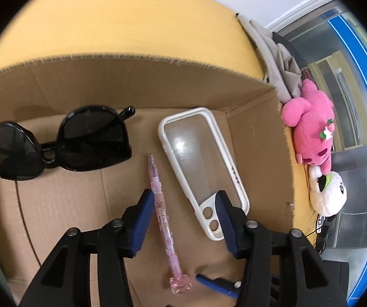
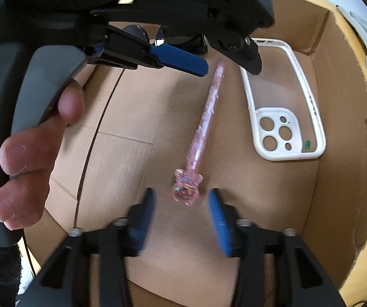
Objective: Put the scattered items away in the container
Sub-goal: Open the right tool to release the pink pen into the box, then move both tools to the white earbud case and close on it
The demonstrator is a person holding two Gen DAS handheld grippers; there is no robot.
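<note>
An open cardboard box [image 1: 257, 138] [image 2: 342, 168] holds black sunglasses [image 1: 63, 140], a white phone case [image 1: 204, 168] [image 2: 285, 97] and a pink transparent pen [image 1: 161, 215] [image 2: 204, 125] with a bear-shaped top. My left gripper [image 1: 183, 204] is open inside the box, its fingers on either side of the pen's middle, above it. It also shows in the right wrist view [image 2: 230, 67], held by a hand. My right gripper [image 2: 182, 204] is open, low in the box, with the pen's bear top between its fingertips. In the right wrist view the sunglasses are mostly hidden behind the left gripper.
The box stands on a yellow wooden table [image 1: 132, 20]. A pink plush toy [image 1: 311, 135] and a white plush toy [image 1: 329, 194] lie outside the box's right wall. Grey cloth [image 1: 273, 58] lies at the table's far right edge. A blue-framed glass wall stands beyond.
</note>
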